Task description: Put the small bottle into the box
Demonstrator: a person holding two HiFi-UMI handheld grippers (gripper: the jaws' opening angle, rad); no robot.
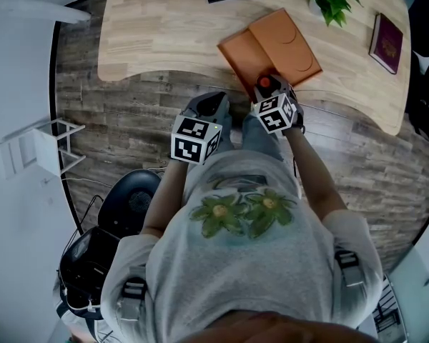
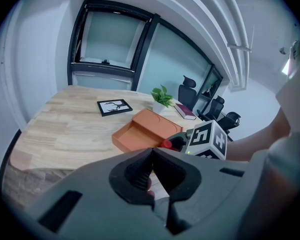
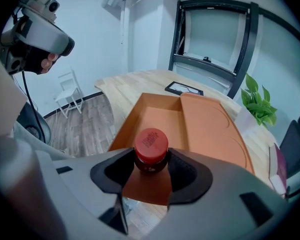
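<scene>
Over table (image 1: 164, 34), bottle (image 3: 151, 151) between right jaws

Place: office | evidence: swivel chairs (image 2: 189, 90), long wooden table (image 2: 65, 129), glass partition (image 2: 180, 59)

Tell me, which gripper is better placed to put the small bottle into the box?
Right. The right gripper holds the small bottle just before the open box; the left gripper is shut and empty.

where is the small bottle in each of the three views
Head view: bottle right of centre, at the box's near edge.
Left gripper view: its red cap just left of the marker cube.
Right gripper view: centre, clamped between the jaws.
Shared landmark: the orange box.
</scene>
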